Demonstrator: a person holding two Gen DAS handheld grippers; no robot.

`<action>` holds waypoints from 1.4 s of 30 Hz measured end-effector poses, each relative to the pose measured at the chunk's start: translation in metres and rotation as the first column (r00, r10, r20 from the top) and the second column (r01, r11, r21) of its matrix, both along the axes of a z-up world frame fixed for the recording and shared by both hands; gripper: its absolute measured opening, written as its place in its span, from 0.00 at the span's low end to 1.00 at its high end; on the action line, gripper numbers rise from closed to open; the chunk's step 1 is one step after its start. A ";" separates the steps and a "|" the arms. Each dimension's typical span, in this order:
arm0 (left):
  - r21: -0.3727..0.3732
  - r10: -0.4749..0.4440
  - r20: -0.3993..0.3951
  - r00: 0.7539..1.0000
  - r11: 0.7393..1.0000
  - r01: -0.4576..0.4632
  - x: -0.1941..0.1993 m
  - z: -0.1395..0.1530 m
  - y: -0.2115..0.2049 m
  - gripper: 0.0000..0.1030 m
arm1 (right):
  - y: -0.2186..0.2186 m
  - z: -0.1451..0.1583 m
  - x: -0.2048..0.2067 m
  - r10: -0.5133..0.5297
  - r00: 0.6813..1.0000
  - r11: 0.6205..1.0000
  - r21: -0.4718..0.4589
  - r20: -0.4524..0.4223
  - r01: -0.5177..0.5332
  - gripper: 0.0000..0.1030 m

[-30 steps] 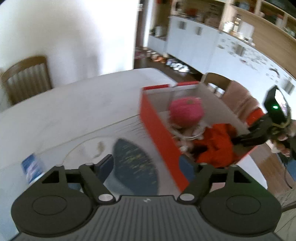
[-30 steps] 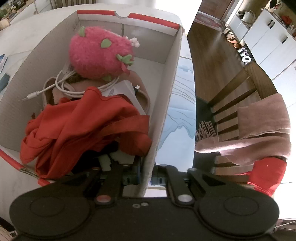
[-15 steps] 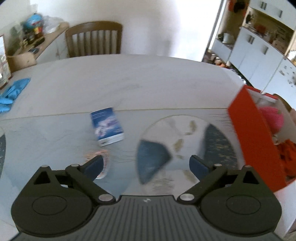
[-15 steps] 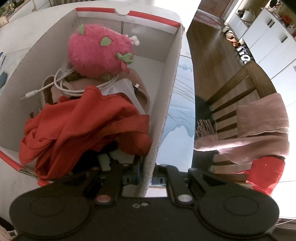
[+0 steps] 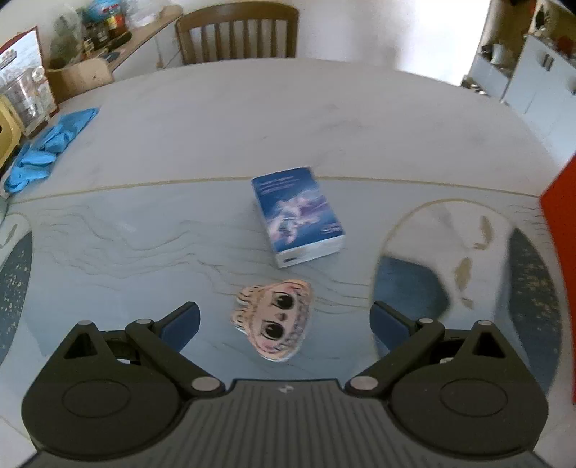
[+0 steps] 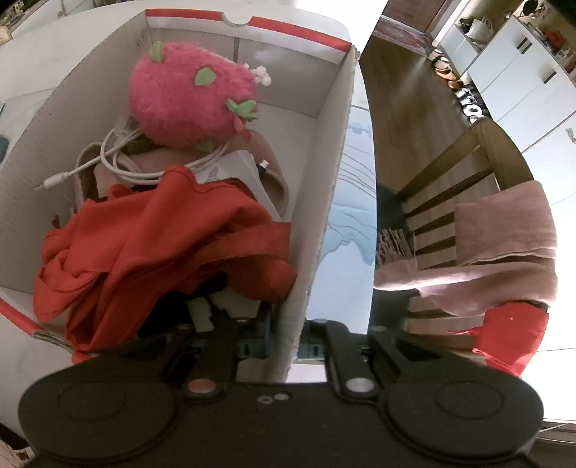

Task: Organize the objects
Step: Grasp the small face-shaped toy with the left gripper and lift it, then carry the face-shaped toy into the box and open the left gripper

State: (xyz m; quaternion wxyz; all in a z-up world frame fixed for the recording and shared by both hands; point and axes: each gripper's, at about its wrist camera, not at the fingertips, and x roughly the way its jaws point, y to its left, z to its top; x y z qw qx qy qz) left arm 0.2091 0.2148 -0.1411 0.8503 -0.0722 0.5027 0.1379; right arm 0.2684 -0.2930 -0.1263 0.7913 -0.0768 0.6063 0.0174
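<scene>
Left wrist view: the left gripper (image 5: pixel 284 320) has swung away from the red box (image 5: pixel 561 201), which a second ago filled the right half of the frame and now shows only as a red sliver at the right edge. Its jaws have just been opening and now stand spread wide, with nothing pinched. Between them, at lower centre, lies a flat cartoon-face piece (image 5: pixel 275 320) on the table (image 5: pixel 252 118), not touched by either pad. Just above it in the frame lies a blue packet (image 5: pixel 297 216), flat and apart from the face piece. Judgement: the gripper is lining up on one of these two loose items as the next pick for the box; the face piece sits thin against the surface and may be awkward to pinch.

The table carries a pale blue patterned mat. Blue gloves (image 5: pixel 43 147) lie at the upper left; a wooden chair (image 5: pixel 237 32) stands at the top.

Right wrist view: the right gripper (image 6: pixel 288 345) has kept its place, jaws pressed nearly together on the cardboard side wall of the box at lower centre, steadying it. Inside lie a pink strawberry plush (image 6: pixel 194 100), a white cable (image 6: pixel 122 165) and a red cloth (image 6: pixel 162 244). At the right, a chair draped with a pink scarf (image 6: pixel 504 230) stands on a wooden floor.
</scene>
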 end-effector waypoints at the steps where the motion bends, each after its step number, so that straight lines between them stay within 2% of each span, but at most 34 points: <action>1: -0.003 0.011 -0.004 1.000 1.000 -0.011 0.001 -0.002 0.002 0.98 | 0.000 0.000 0.000 -0.001 1.000 1.000 -0.001 0.000 0.001 0.10; 6: -0.008 0.030 -0.038 0.999 1.000 -0.030 0.007 -0.012 0.007 0.98 | 0.002 0.000 0.000 -0.001 1.000 1.000 -0.004 0.000 0.001 0.10; 12: -0.023 0.036 -0.035 0.999 0.999 -0.037 0.009 -0.011 0.007 0.95 | 0.002 0.000 0.000 0.001 1.000 1.000 -0.005 -0.001 -0.001 0.10; 14: -0.034 0.029 -0.035 0.999 0.999 -0.031 0.009 -0.011 0.005 0.84 | 0.002 0.000 0.000 0.001 1.000 1.000 -0.005 -0.001 -0.001 0.10; 16: -0.040 0.027 -0.044 0.999 0.999 -0.029 0.010 -0.013 0.005 0.67 | 0.002 0.000 0.000 0.000 1.000 1.000 -0.005 0.000 0.000 0.10; 20: -0.029 0.015 -0.053 0.998 0.999 -0.016 0.011 -0.013 0.002 0.54 | 0.002 0.000 0.000 -0.003 1.000 1.000 -0.003 0.000 0.003 0.10; 21: -0.028 0.013 -0.054 0.998 0.999 -0.015 0.010 -0.012 0.002 0.47 | 0.002 0.000 0.000 -0.003 1.000 1.000 -0.003 0.000 0.003 0.10; 31: -0.031 -0.001 -0.045 0.999 1.000 0.000 0.004 -0.004 -0.004 0.44 | 0.003 0.000 0.001 -0.002 1.000 1.000 0.004 0.003 0.002 0.09; 36: -0.042 -0.018 -0.027 0.999 0.999 0.017 -0.003 0.008 -0.016 0.44 | 0.003 0.000 0.001 -0.004 1.000 1.000 0.007 0.006 0.004 0.09; 42: -0.049 -0.083 0.005 0.997 0.995 0.083 -0.010 0.031 -0.037 0.44 | 0.002 0.000 0.001 -0.001 1.000 1.000 0.010 0.009 0.001 0.08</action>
